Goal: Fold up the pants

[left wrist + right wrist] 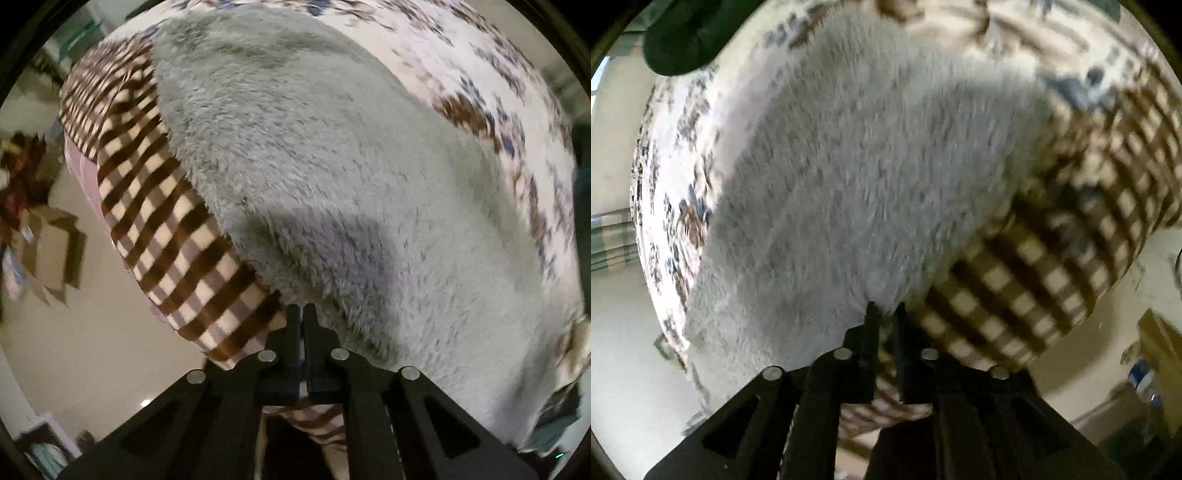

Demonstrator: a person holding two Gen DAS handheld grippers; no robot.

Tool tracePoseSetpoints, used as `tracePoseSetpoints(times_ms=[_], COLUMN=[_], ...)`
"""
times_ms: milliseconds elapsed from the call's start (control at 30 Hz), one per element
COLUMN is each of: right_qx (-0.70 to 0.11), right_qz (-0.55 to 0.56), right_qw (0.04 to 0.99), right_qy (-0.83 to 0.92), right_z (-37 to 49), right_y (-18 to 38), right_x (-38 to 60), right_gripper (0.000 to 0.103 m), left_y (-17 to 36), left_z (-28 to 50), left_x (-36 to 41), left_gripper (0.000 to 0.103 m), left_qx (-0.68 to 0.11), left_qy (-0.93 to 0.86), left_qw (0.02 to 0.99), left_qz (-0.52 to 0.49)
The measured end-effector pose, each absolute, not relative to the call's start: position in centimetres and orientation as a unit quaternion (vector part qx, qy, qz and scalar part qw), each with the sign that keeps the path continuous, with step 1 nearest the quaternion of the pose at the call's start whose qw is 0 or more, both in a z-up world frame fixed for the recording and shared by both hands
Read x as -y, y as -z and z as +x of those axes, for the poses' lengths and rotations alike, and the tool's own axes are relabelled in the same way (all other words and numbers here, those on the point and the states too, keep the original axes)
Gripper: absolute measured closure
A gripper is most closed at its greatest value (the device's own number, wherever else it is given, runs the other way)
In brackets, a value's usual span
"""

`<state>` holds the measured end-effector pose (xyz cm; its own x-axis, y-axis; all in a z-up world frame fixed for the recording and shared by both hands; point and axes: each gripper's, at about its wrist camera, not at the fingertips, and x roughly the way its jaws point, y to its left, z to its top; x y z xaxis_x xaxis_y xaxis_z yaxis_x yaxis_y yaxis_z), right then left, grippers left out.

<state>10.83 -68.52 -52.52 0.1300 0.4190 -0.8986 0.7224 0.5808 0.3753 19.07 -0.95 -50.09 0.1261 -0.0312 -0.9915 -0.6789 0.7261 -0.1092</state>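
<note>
Grey fluffy fleece pants (314, 166) lie spread on a bed with a brown-and-cream checked cover (162, 206) and a white patterned sheet (491, 74). My left gripper (303, 314) is shut at the near edge of the pants, where fleece meets the checked cover; the pinched cloth is hidden between the fingers. In the right wrist view the same pants (849, 177) fill the middle. My right gripper (884, 314) is shut on the pants' near edge, with fleece bunched between the fingers. The checked cover (1052, 266) lies to its right.
A cardboard box (48, 251) sits on the pale floor left of the bed. A dark green cloth (687, 33) lies at the far left of the bed. A box and a bottle (1145, 384) stand on the floor at right.
</note>
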Motion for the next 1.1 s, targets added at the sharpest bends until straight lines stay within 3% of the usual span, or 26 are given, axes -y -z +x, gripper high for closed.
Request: tracePoseSetpoints(times_ms=[67, 100, 200, 233, 567, 600, 633, 667, 700, 733, 1100], right_qx=[-0.645, -0.648, -0.661, -0.668, -0.66, -0.654, -0.647, -0.642, -0.643, -0.641, -0.655], right_qz=[0.46, 0.46, 0.471, 0.477, 0.531, 0.53, 0.527, 0.523, 0.516, 0.512, 0.434], right_qw=[0.602, 0.602, 0.582, 0.57, 0.529, 0.539, 0.548, 0.557, 0.562, 0.567, 0.612], right_qy=[0.095, 0.082, 0.04, 0.03, 0.033, 0.043, 0.054, 0.064, 0.071, 0.078, 0.091], right_z=[11.2, 11.5, 12.4, 12.7, 14.1, 14.4, 14.7, 14.8, 15.0, 15.1, 15.9], right_y=[52.8, 52.7, 52.9, 53.3, 57.0, 57.0, 57.1, 57.1, 57.0, 57.0, 51.6], right_x=[67.0, 65.8, 61.5, 59.7, 46.4, 46.0, 45.4, 45.0, 44.8, 44.5, 41.3], right_gripper=[0.065, 0.059, 0.055, 0.055, 0.055, 0.055, 0.061, 0.076, 0.084, 0.094, 0.099], left_y=[49.3, 48.8, 47.3, 46.9, 49.1, 49.4, 49.7, 50.0, 50.4, 50.4, 47.5], left_z=[18.8, 18.7, 19.0, 19.1, 23.1, 24.1, 24.5, 24.9, 25.1, 25.2, 23.1], left_x=[-1.9, -3.3, -7.4, -8.8, -18.5, -18.8, -19.2, -19.6, -19.8, -19.7, -20.4], left_gripper=[0.097, 0.086, 0.035, 0.03, 0.032, 0.042, 0.064, 0.077, 0.09, 0.096, 0.099], left_qx=[-0.599, -0.588, -0.553, -0.542, -0.519, -0.519, -0.521, -0.525, -0.529, -0.529, -0.519], left_qy=[-0.246, -0.259, -0.284, -0.293, -0.338, -0.335, -0.33, -0.327, -0.317, -0.313, -0.294], left_qw=[0.694, 0.695, 0.703, 0.705, 0.711, 0.716, 0.721, 0.721, 0.723, 0.725, 0.745], left_qz=[-0.315, -0.323, -0.346, -0.351, -0.333, -0.326, -0.315, -0.311, -0.312, -0.31, -0.3])
